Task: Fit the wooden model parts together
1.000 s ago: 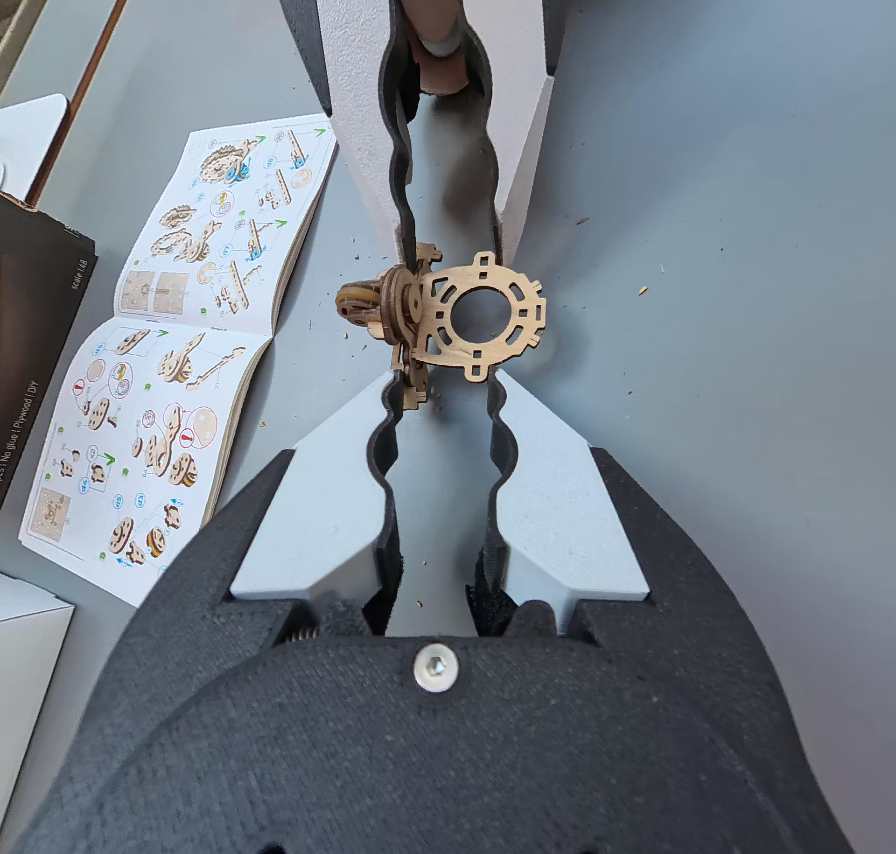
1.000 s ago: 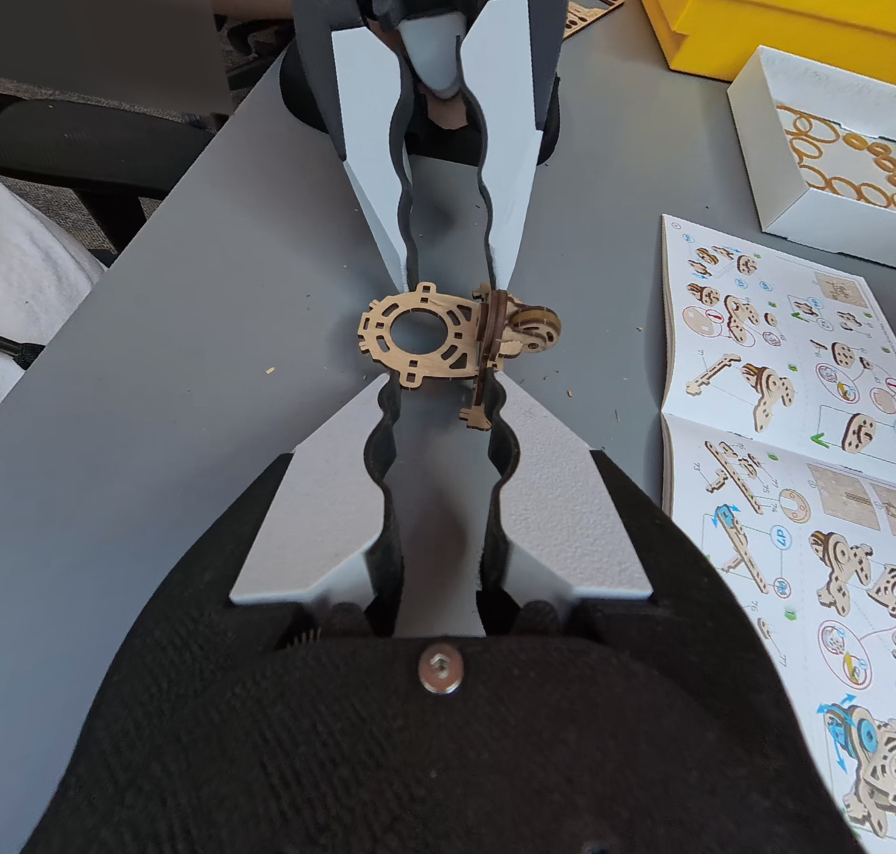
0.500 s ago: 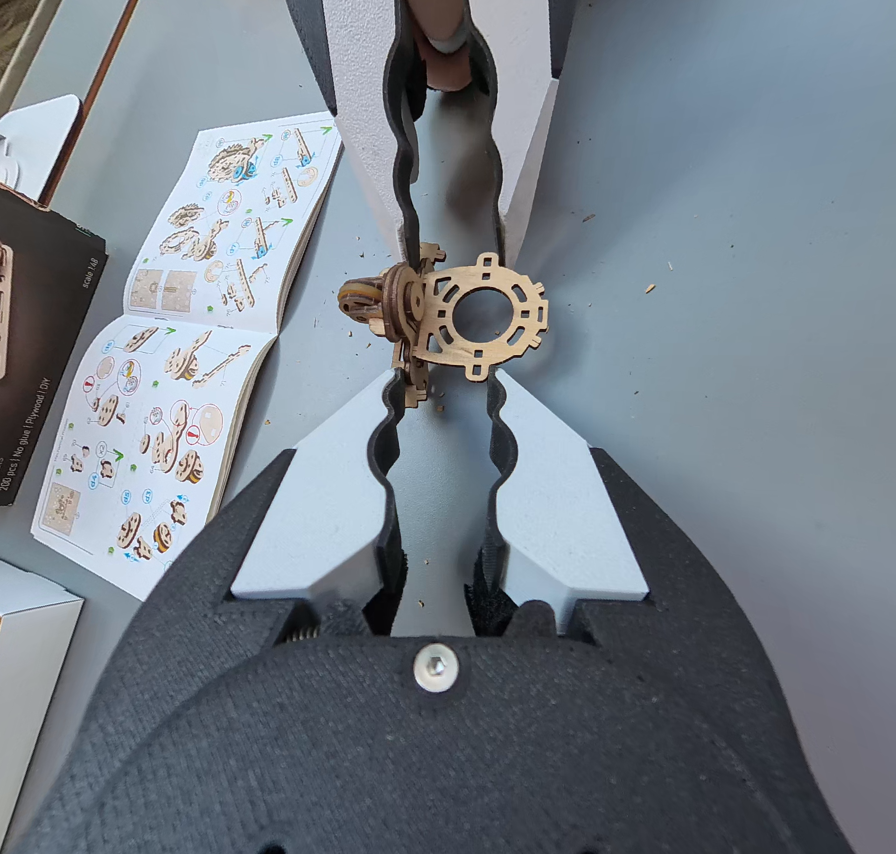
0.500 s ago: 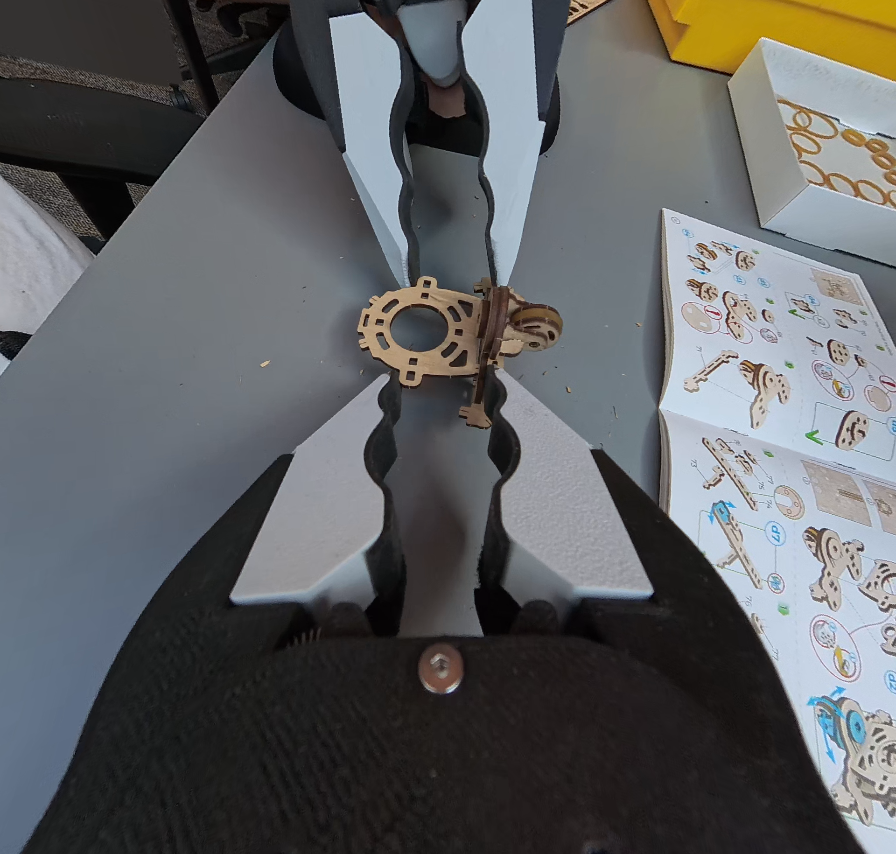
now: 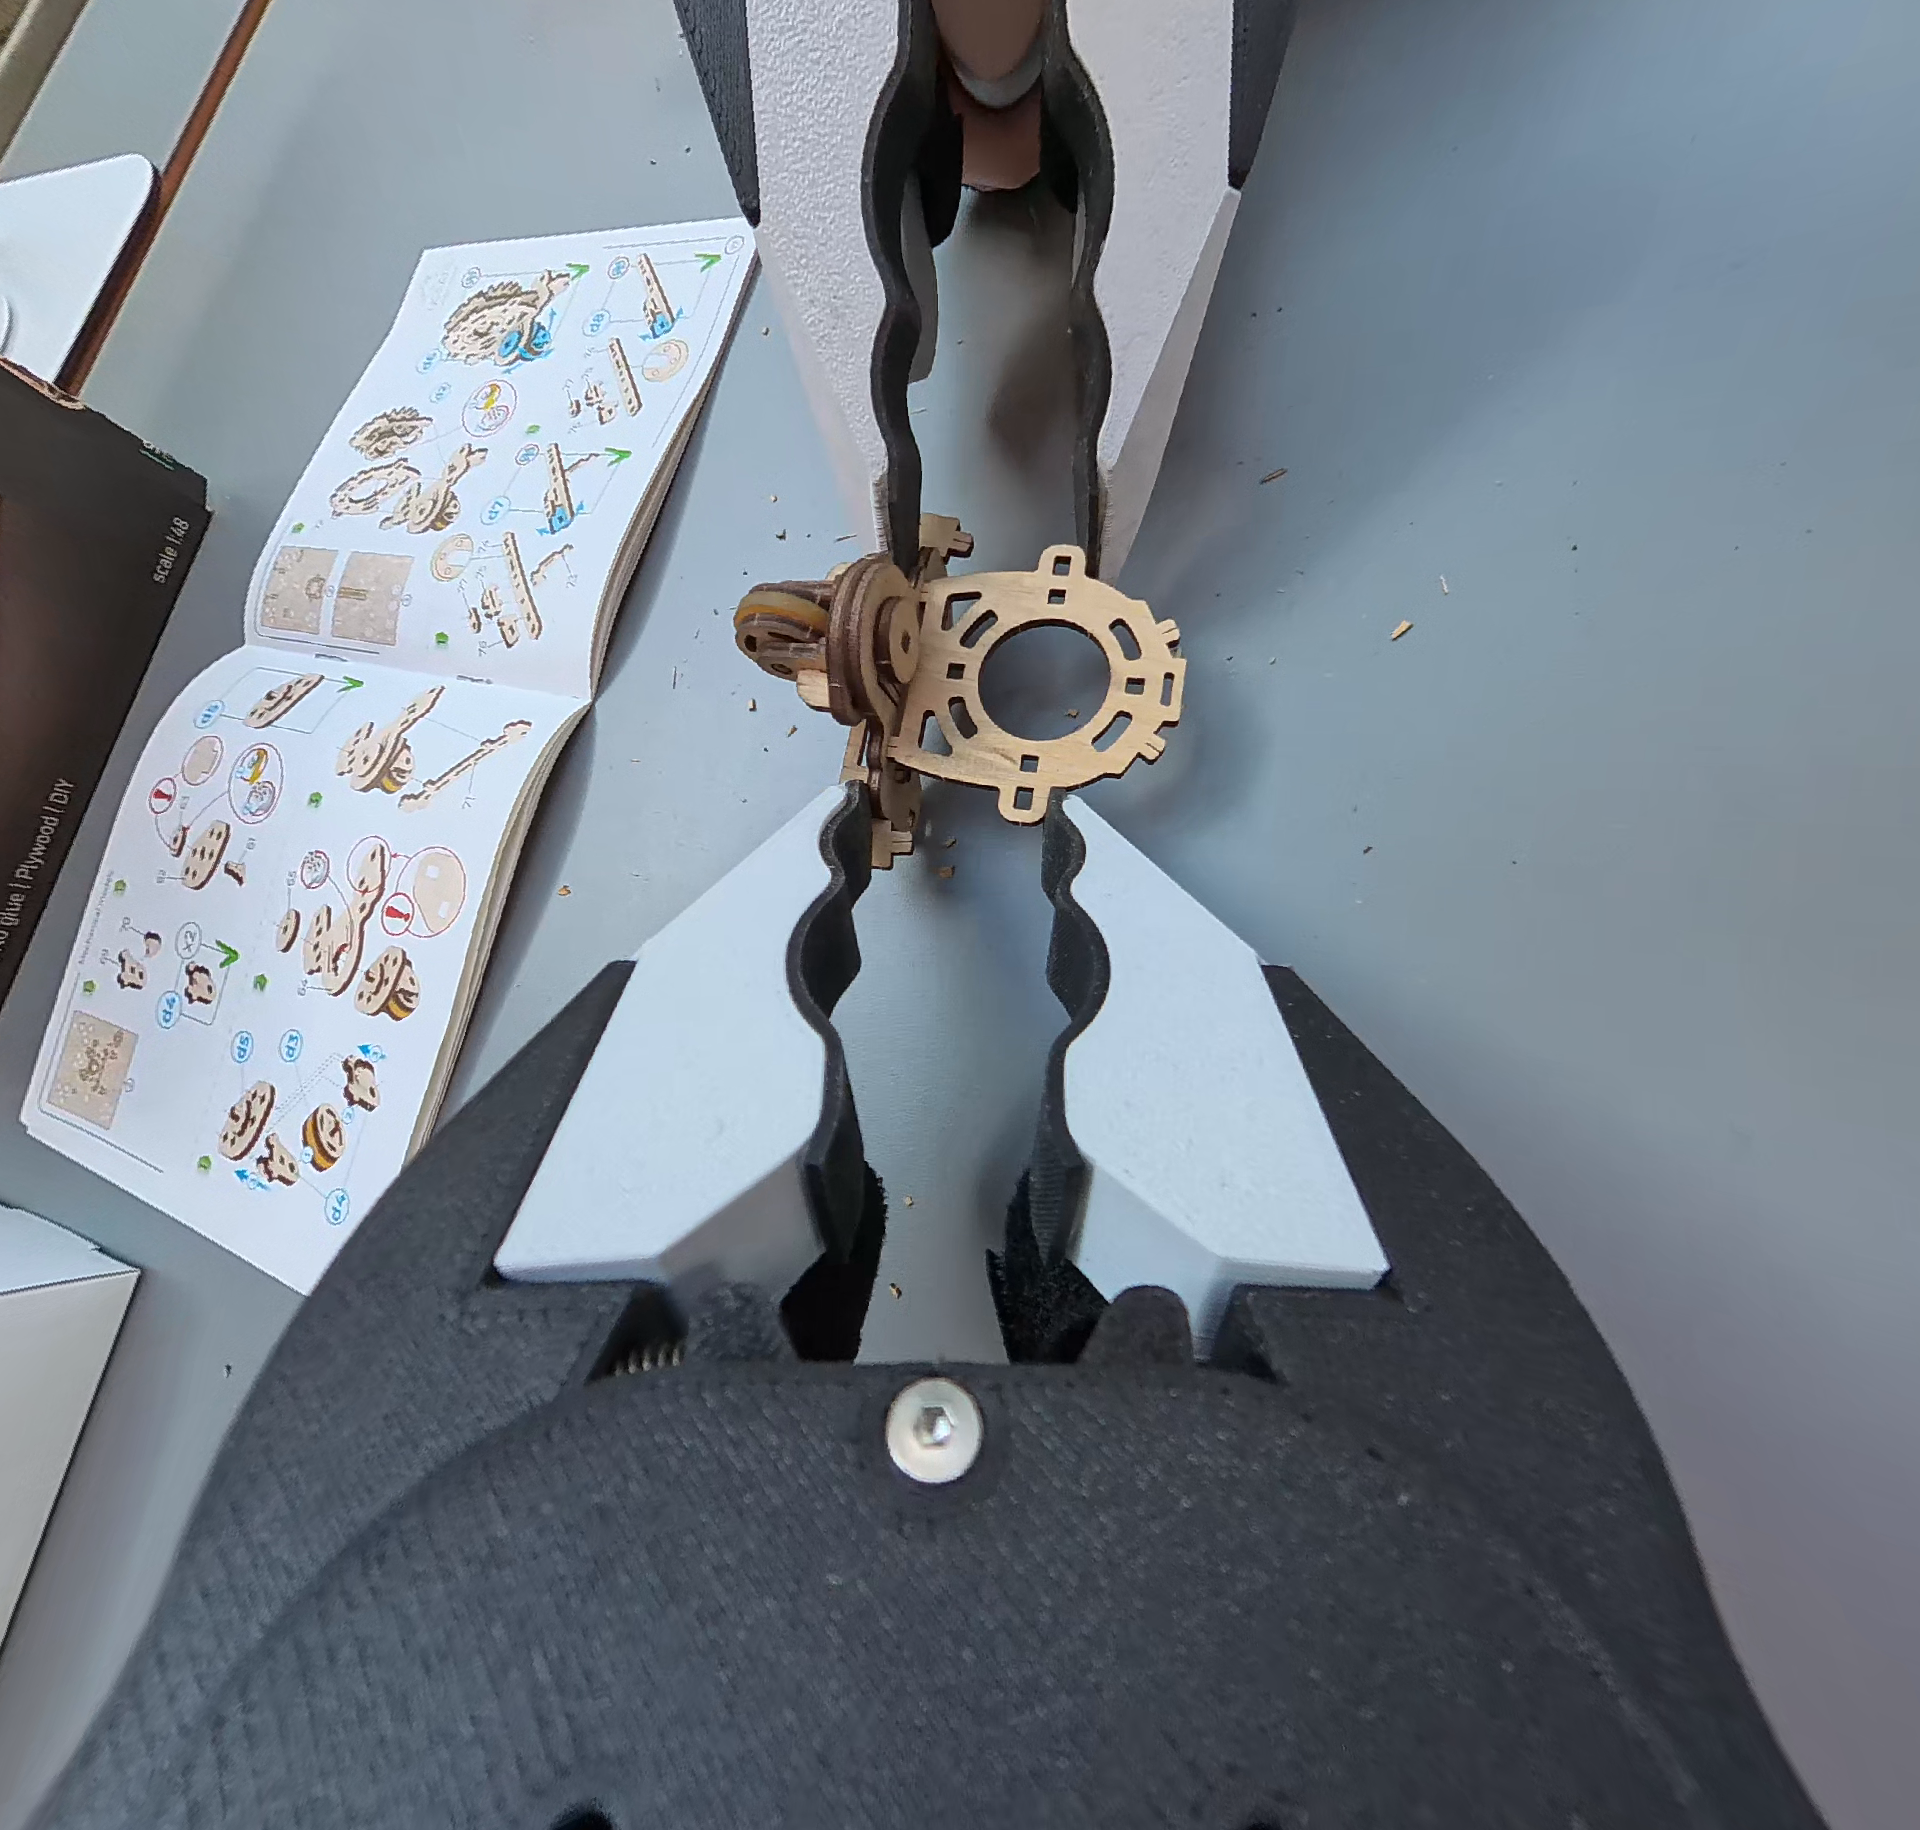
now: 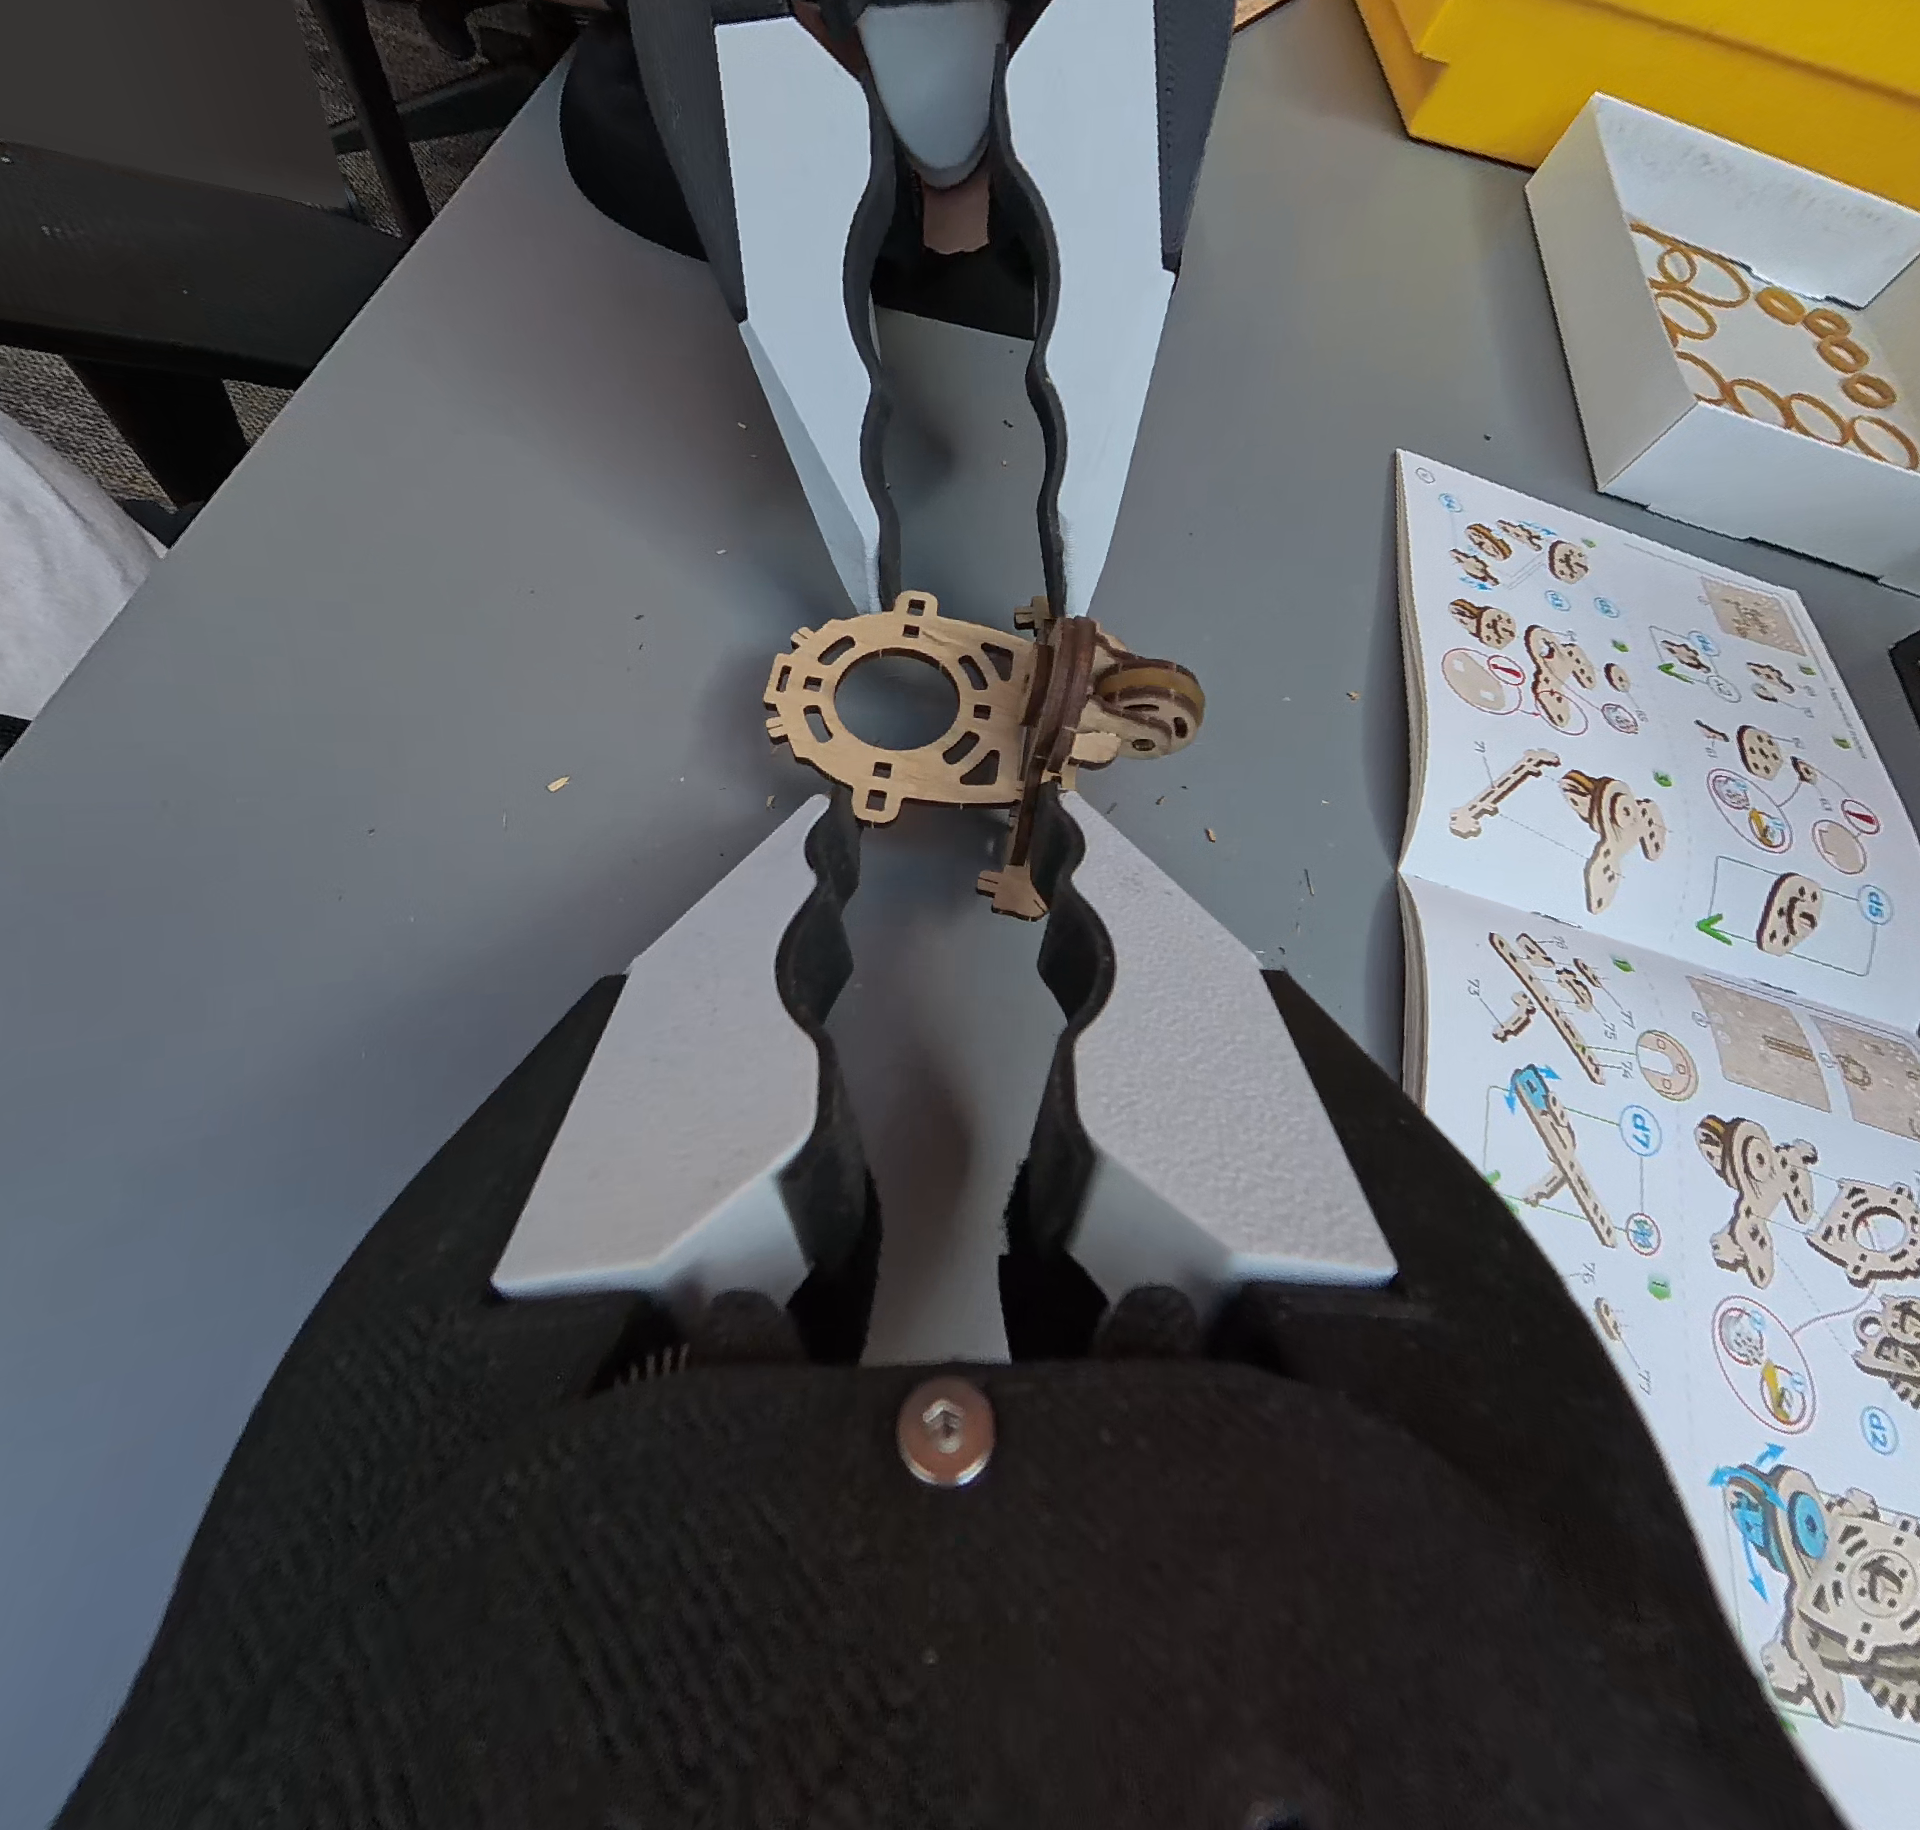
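A wooden model hangs above the grey table (image 5: pixel 1558 845) between two facing grippers. It is a flat notched ring plate (image 5: pixel 935 731) joined at one edge to an upright strut with a small wheel stack (image 5: pixel 790 627). My left gripper (image 5: pixel 951 804) is shut on it from the near side, one finger on the strut and one on a ring tab. My right gripper (image 5: pixel 992 533) grips the far side. In the right wrist view my right gripper (image 6: pixel 945 819) holds the ring plate (image 6: pixel 935 783) and strut, with the wheel stack (image 6: pixel 1143 710) at the right. The left gripper (image 6: pixel 971 575) is opposite.
An open instruction booklet (image 5: pixel 395 689) lies beside the model; it also shows in the right wrist view (image 6: pixel 1662 949). A dark box (image 5: pixel 83 689) is beyond it. A white box of wooden rings (image 6: pixel 1745 326) and yellow bins (image 6: pixel 1621 14) stand farther off. The table edge (image 6: pixel 312 398) runs left. Only a small space, under 4 cm, lies between the two pairs of fingers.
Both grippers keep the same hold on the model. The pair has drifted slightly over the table, so the booklet and boxes sit a little differently in view.
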The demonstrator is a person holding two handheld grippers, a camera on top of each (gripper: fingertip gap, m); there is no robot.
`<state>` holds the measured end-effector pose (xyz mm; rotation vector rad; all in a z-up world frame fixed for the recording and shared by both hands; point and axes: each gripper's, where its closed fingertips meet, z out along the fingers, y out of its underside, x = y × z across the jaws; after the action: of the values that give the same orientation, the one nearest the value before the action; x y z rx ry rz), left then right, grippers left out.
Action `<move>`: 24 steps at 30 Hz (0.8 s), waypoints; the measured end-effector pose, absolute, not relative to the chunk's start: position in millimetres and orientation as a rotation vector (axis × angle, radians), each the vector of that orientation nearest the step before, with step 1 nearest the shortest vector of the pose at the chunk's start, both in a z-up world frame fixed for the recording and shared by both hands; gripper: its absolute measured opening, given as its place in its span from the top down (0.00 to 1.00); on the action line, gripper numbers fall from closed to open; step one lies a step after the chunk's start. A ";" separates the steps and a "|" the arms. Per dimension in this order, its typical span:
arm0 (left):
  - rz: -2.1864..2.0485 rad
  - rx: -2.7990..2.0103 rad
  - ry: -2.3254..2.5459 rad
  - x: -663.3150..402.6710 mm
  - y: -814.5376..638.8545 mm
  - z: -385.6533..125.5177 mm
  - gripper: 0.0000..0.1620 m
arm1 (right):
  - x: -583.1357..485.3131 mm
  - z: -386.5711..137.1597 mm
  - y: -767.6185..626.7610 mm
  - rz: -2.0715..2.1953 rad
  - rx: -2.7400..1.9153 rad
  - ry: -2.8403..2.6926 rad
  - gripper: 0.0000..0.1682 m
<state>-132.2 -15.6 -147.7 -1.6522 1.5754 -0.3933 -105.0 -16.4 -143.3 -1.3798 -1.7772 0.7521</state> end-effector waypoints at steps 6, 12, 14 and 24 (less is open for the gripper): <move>-0.380 -1.651 1.575 -132.4 -15.3 -148.1 0.81 | -104.9 -143.6 -16.3 0.744 -1.381 -1.775 0.80; -0.388 -1.658 1.572 -132.4 -15.0 -148.0 0.81 | -105.1 -143.5 -16.2 0.745 -1.383 -1.773 0.80; -0.389 -1.657 1.566 -132.3 -14.0 -147.8 0.81 | -105.1 -143.8 -14.9 0.746 -1.396 -1.767 0.80; -0.470 -1.748 1.356 -146.1 -10.0 -124.9 0.82 | -101.8 -142.0 0.7 0.703 -1.495 -1.657 0.79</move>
<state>-146.1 -10.0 -124.9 -1.7481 1.3559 -0.4696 -101.8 0.7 -142.0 -1.4954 -1.6572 0.7025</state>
